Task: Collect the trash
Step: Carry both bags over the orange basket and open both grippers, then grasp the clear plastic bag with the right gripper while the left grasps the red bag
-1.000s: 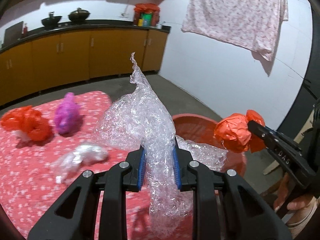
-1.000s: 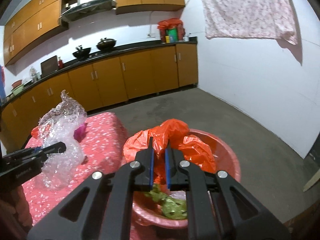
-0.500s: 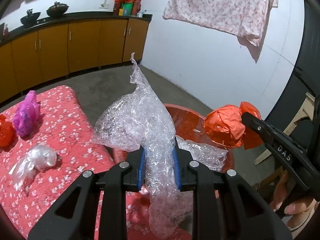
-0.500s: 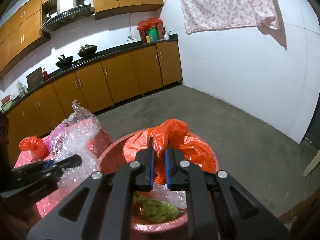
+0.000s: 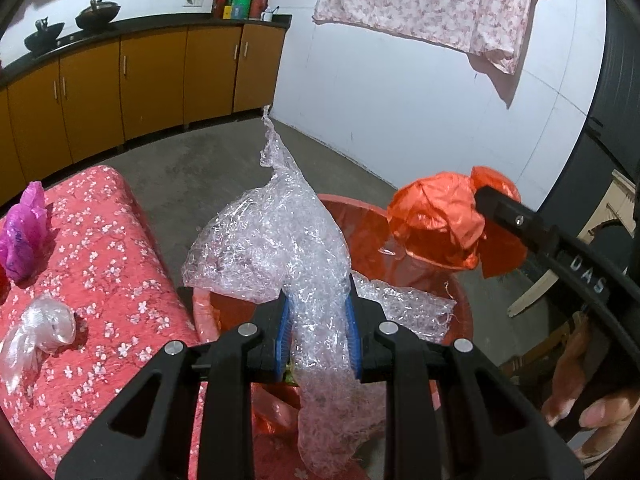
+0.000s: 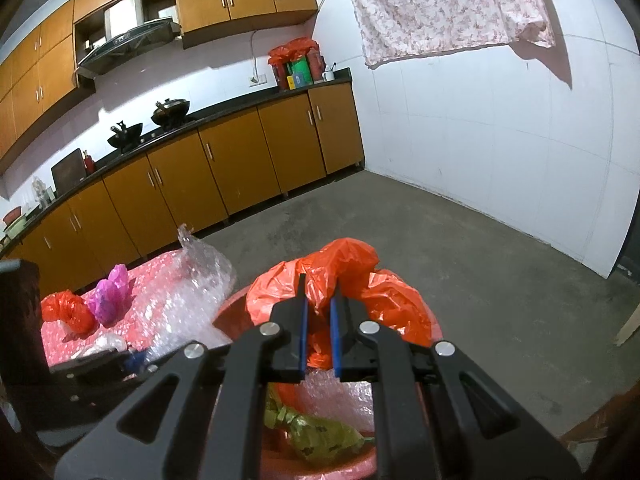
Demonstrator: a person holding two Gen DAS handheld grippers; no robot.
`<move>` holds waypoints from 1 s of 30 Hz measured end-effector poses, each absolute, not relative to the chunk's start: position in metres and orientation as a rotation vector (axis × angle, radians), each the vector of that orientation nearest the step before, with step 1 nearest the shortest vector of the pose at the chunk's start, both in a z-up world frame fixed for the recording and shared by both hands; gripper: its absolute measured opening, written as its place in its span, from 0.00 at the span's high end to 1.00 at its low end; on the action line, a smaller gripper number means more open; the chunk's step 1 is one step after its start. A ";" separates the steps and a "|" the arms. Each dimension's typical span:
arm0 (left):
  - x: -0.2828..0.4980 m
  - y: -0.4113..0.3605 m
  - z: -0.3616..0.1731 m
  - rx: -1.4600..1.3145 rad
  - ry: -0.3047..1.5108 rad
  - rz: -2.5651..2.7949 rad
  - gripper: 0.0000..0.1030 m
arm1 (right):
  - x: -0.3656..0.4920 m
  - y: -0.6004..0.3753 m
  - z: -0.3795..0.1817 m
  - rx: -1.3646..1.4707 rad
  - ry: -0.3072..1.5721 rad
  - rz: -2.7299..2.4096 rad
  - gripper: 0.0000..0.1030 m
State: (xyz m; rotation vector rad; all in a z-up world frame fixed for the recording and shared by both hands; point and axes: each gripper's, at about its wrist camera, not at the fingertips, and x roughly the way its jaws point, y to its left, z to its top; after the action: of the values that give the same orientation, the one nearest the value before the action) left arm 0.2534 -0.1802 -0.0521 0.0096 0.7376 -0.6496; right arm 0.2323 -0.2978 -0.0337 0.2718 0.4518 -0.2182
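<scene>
I saw a kitchen: orange cabinets [image 6: 256,160] under a dark counter, two woks [image 6: 170,110] on the stove, a grey concrete floor, white walls and a floral cloth [image 5: 436,8] hung high on the right. The surface [image 5: 108,264] wore a red flowered cover. On it lay a clear bag [image 5: 40,330], a purple bag [image 5: 24,236] and, in the right view, a red bag [image 6: 66,314] just beside the purple one. A red basin [image 5: 460,312] stood against the surface's edge, with green scraps [image 6: 316,432] and some bubble wrap already inside.

My left gripper [image 5: 316,330] had its fingers clenched on a bubble wrap wad [image 5: 280,248], which sat pinched between the blue pads, rose in a peak above them and trailed below, hanging over the basin's near side. My right gripper [image 6: 319,330] had its fingers clamped almost together on an orange bag [image 6: 348,280], bunched ahead of and around the tips, held above the basin. A hand [image 5: 584,392] showed at the right gripper's handle.
</scene>
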 end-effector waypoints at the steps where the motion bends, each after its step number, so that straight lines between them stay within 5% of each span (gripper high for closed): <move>1: 0.254 -0.180 -0.054 0.008 0.740 -0.644 0.76 | 0.233 -0.297 -0.033 0.270 0.450 -0.216 0.90; 6: 0.257 -0.172 -0.057 -0.002 0.752 -0.609 0.47 | 0.232 -0.298 -0.035 0.280 0.447 -0.194 0.76; 10: 0.261 -0.158 -0.059 -0.020 0.764 -0.568 0.36 | 0.227 -0.300 -0.035 0.295 0.441 -0.206 0.53; 14: 0.257 -0.136 -0.056 -0.030 0.733 -0.503 0.21 | 0.218 -0.297 -0.032 0.281 0.395 -0.251 0.09; 15: 0.255 -0.130 -0.055 -0.027 0.723 -0.487 0.15 | 0.216 -0.297 -0.030 0.277 0.378 -0.262 0.06; 17: 0.249 -0.119 -0.052 -0.014 0.694 -0.438 0.07 | 0.214 -0.294 -0.030 0.264 0.369 -0.277 0.04; 30: 0.216 -0.021 -0.052 0.077 0.618 -0.185 0.02 | 0.231 -0.243 -0.029 0.211 0.417 -0.228 0.04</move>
State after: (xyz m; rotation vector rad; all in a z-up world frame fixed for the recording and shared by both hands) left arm 0.2160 -0.0210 -0.0525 0.0766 0.6177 -0.1852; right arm 0.2315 -0.2430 -0.0294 0.2109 0.4175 -0.2284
